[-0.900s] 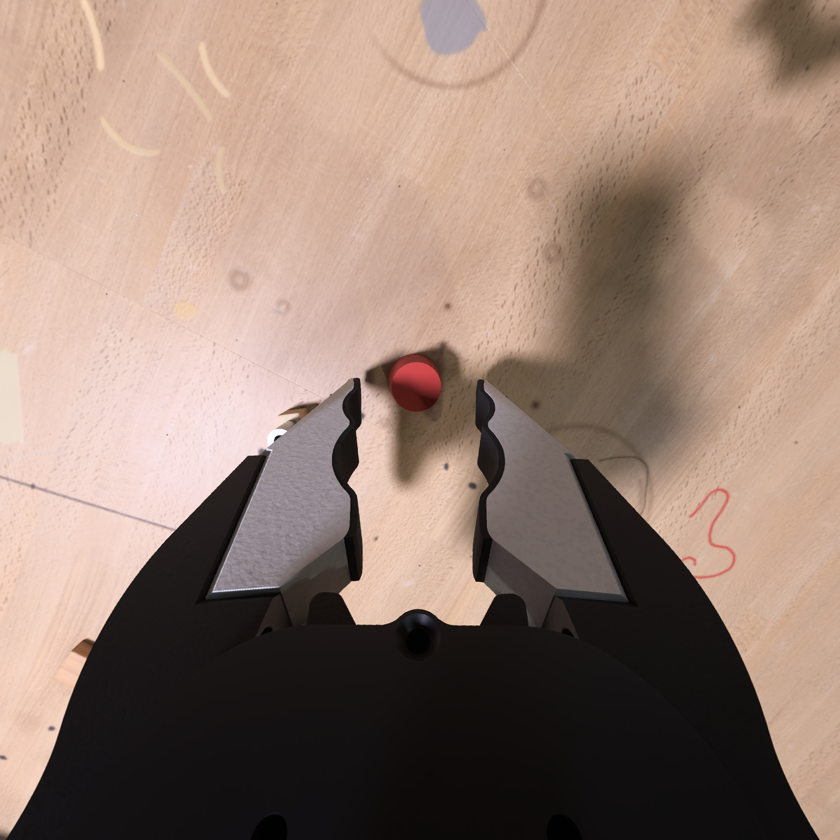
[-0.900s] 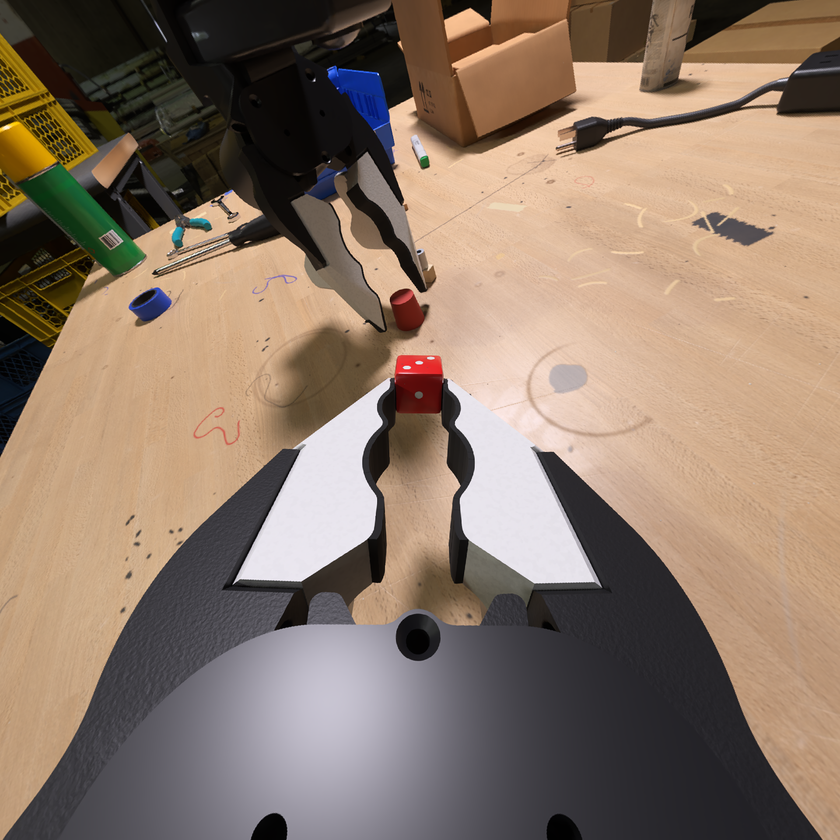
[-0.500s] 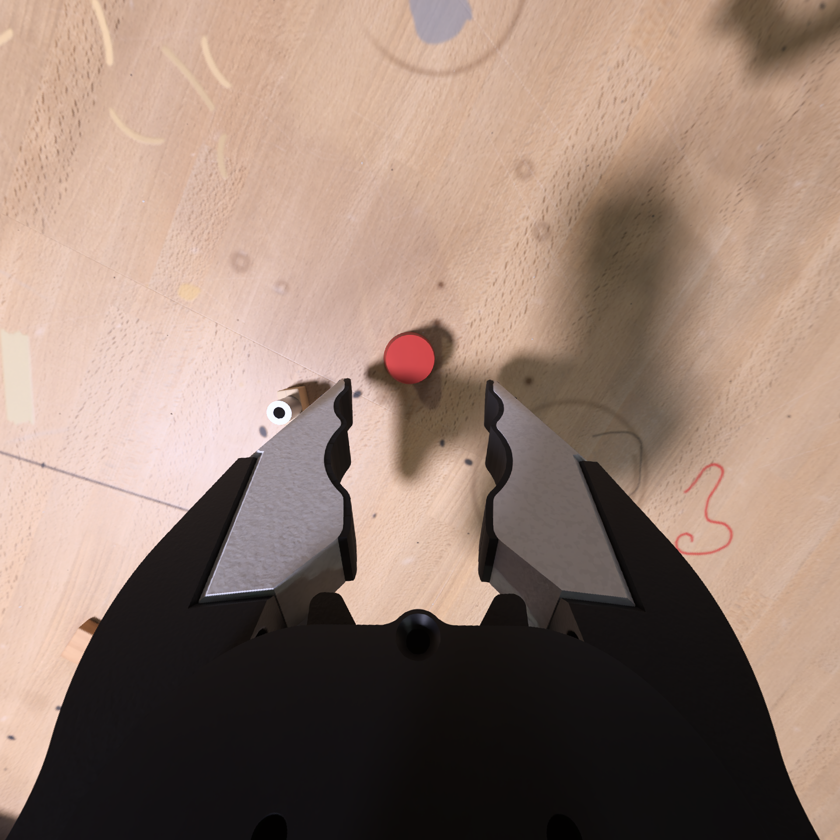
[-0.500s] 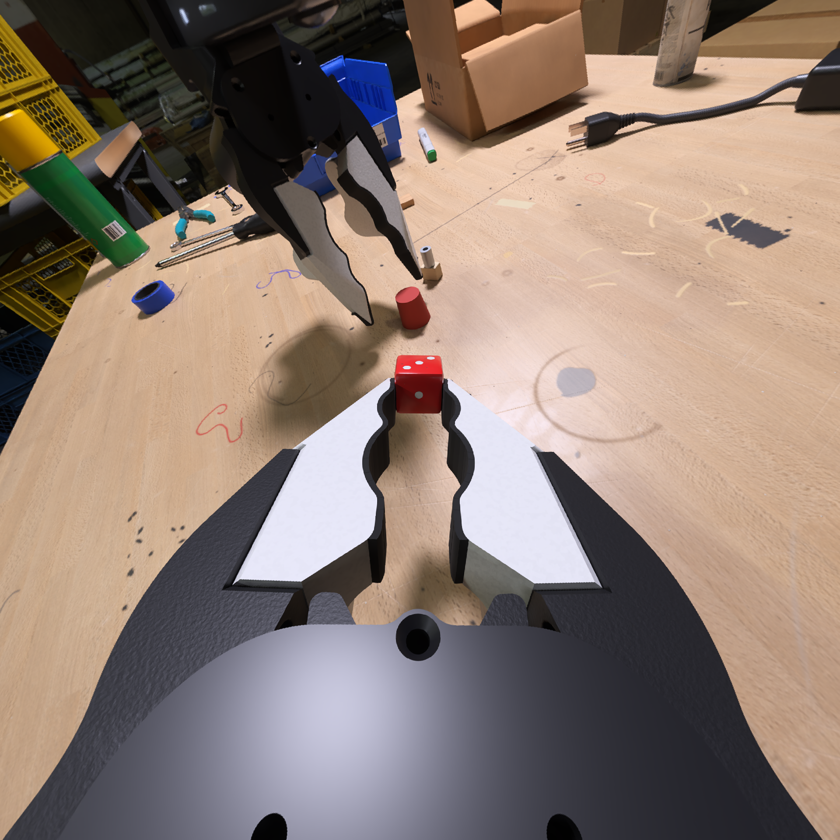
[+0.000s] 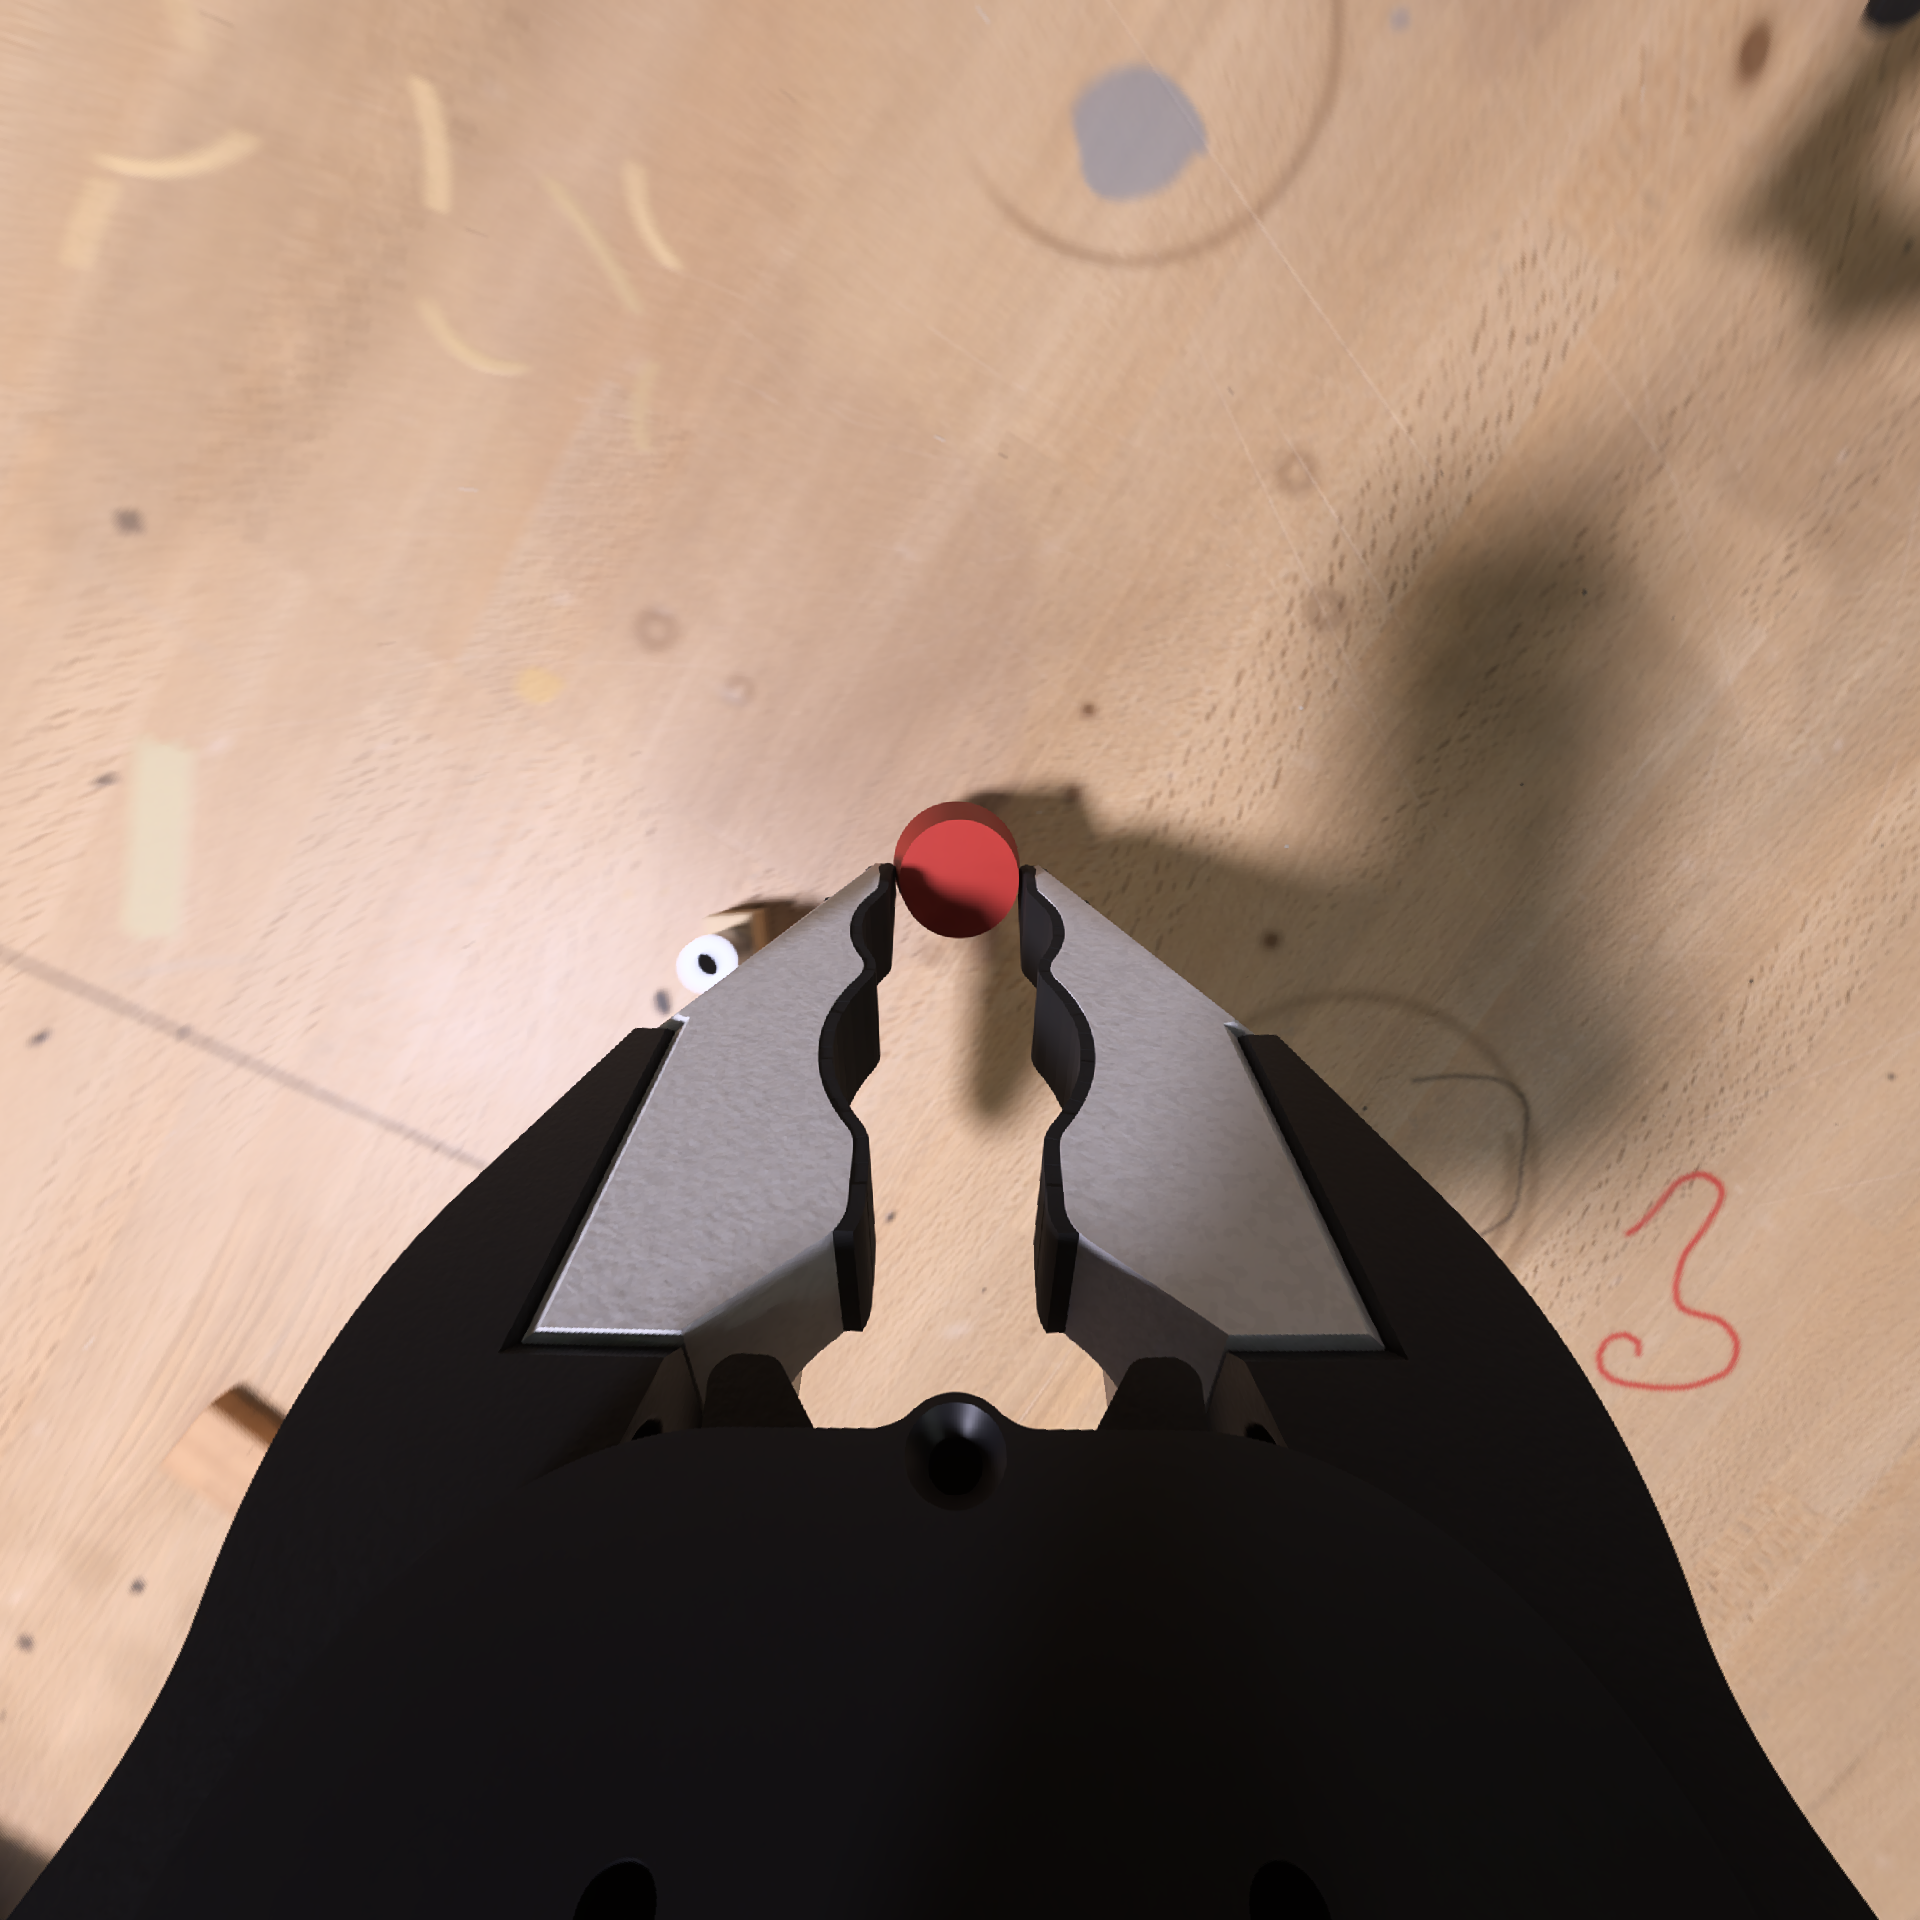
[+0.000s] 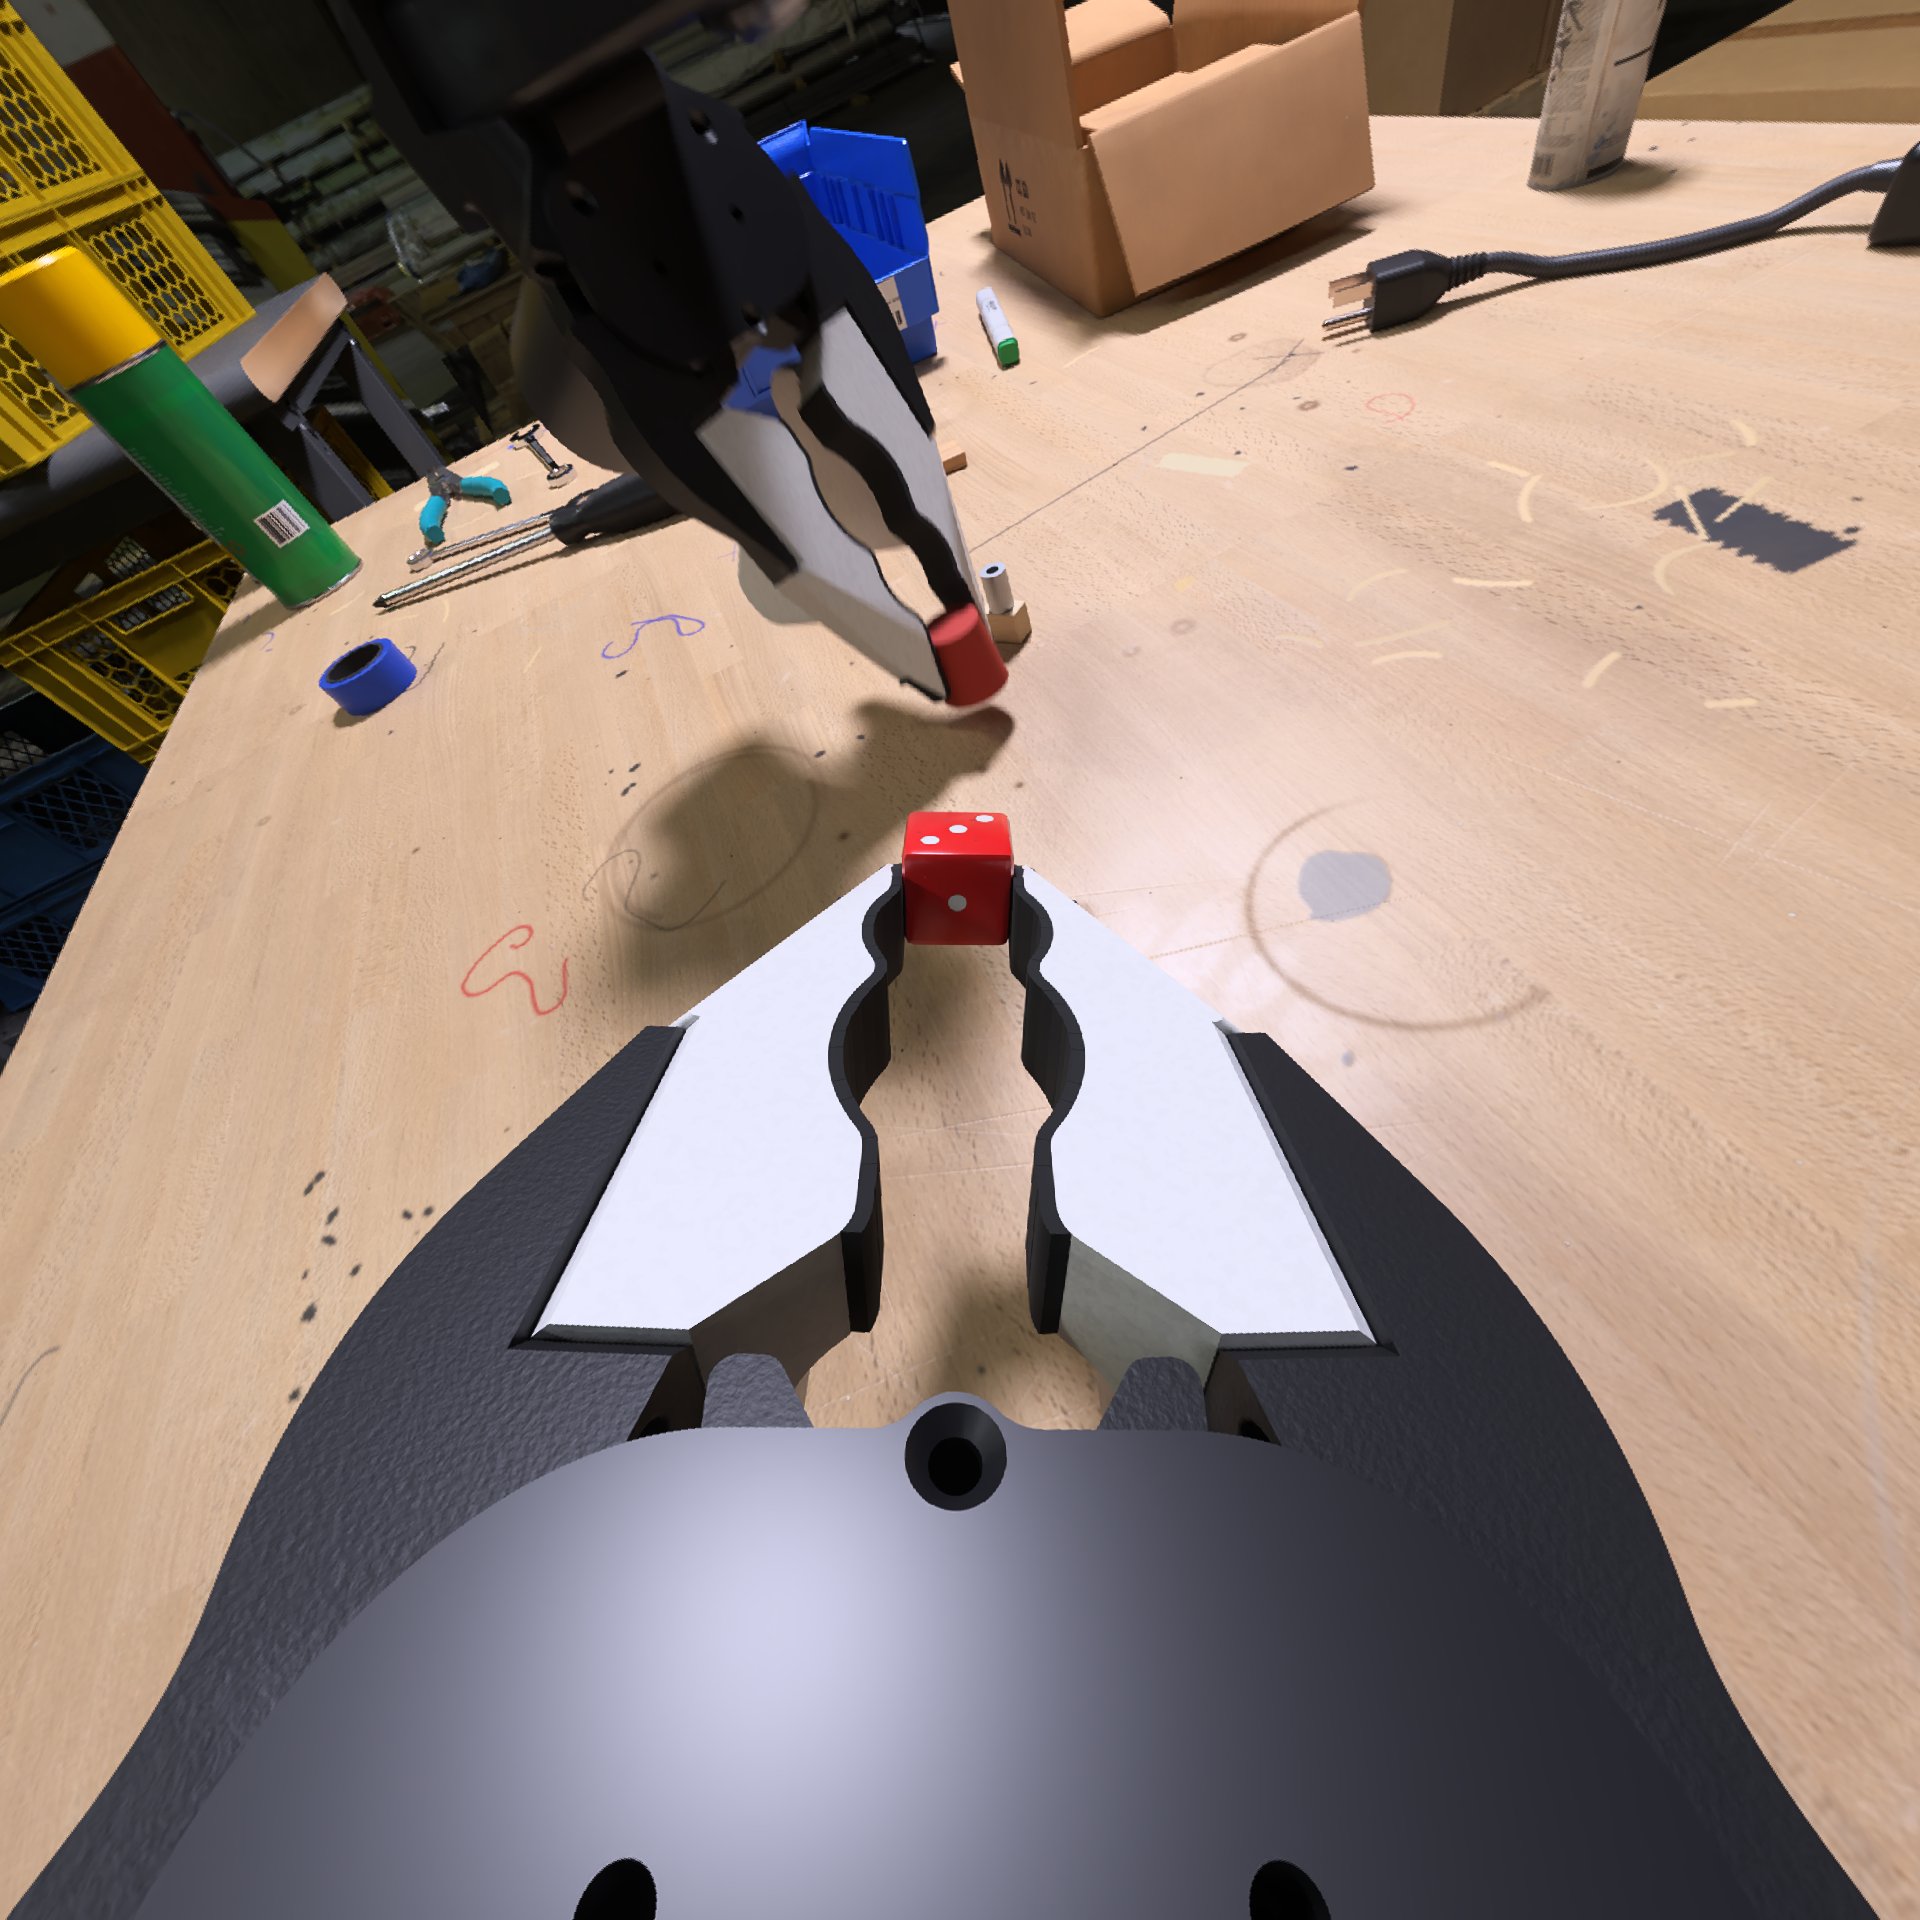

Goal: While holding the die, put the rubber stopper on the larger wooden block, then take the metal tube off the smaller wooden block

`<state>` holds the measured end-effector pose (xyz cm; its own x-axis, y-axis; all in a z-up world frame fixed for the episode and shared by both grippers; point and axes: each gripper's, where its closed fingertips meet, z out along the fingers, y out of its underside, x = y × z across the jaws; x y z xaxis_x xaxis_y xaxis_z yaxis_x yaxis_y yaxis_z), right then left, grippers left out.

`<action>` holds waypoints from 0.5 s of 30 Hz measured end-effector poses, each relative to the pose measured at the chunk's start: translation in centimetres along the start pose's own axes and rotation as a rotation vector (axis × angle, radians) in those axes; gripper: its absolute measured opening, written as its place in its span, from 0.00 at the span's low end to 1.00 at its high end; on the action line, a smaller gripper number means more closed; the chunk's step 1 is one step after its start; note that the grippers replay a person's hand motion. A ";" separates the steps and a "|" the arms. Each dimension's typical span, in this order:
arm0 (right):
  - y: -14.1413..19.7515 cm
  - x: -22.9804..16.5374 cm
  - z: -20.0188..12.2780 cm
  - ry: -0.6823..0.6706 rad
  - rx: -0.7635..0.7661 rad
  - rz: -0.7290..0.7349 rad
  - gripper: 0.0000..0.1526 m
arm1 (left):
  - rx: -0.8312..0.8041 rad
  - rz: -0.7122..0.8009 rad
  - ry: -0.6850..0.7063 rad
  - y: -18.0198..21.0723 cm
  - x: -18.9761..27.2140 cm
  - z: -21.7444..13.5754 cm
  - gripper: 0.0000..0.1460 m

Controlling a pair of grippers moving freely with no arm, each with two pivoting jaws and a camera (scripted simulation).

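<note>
My left gripper (image 5: 956, 883) is shut on the red rubber stopper (image 5: 956, 878), which hangs just above the table. The right wrist view shows the same left gripper (image 6: 951, 665) with the stopper (image 6: 968, 655) at its tips. My right gripper (image 6: 956, 883) is shut on the red die (image 6: 956, 840), held low over the table. The metal tube (image 6: 994, 585) stands upright on the smaller wooden block (image 6: 1011, 623) just beyond the stopper; the tube also shows in the left wrist view (image 5: 707, 961). The larger wooden block (image 5: 223, 1444) lies on the table to the left.
A green spray can (image 6: 197, 457), a blue tape roll (image 6: 366, 675), pliers (image 6: 457, 499) and a screwdriver (image 6: 520, 540) lie at the left. A blue bin (image 6: 862, 208), a cardboard box (image 6: 1164, 145), a marker (image 6: 997, 327) and a power plug (image 6: 1392, 286) sit at the back.
My left gripper has moved onto the stopper and shut on it, and the stopper has risen slightly off the table. My right gripper still holds the die.
</note>
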<state>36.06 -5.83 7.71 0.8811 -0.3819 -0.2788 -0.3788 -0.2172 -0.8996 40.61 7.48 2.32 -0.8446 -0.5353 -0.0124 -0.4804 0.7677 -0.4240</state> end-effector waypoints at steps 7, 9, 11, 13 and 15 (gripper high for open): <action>0.0 -0.3 0.7 -0.029 -0.007 -0.009 0.12 | 0.075 -0.320 -0.253 4.8 -8.2 -6.1 0.16; 0.0 -0.3 0.9 -0.033 -0.010 -0.012 0.12 | 0.017 -0.420 -0.337 7.7 -10.9 -7.0 0.16; -0.1 -0.4 0.9 -0.032 -0.008 -0.013 0.12 | -0.005 -0.506 -0.411 9.8 -13.1 -7.5 0.16; -0.1 -0.5 0.9 -0.035 -0.005 -0.008 0.12 | 0.036 -0.603 -0.404 10.5 -14.5 -7.5 0.16; 0.0 -0.6 0.9 -0.033 -0.007 -0.008 0.12 | 0.090 -0.660 -0.402 10.7 -15.4 -7.3 0.16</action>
<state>35.80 -4.85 7.58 0.8930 -0.3501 -0.2826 -0.3733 -0.2260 -0.8997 46.72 26.52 4.61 -0.2315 -0.9715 -0.0517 -0.8183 0.2232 -0.5296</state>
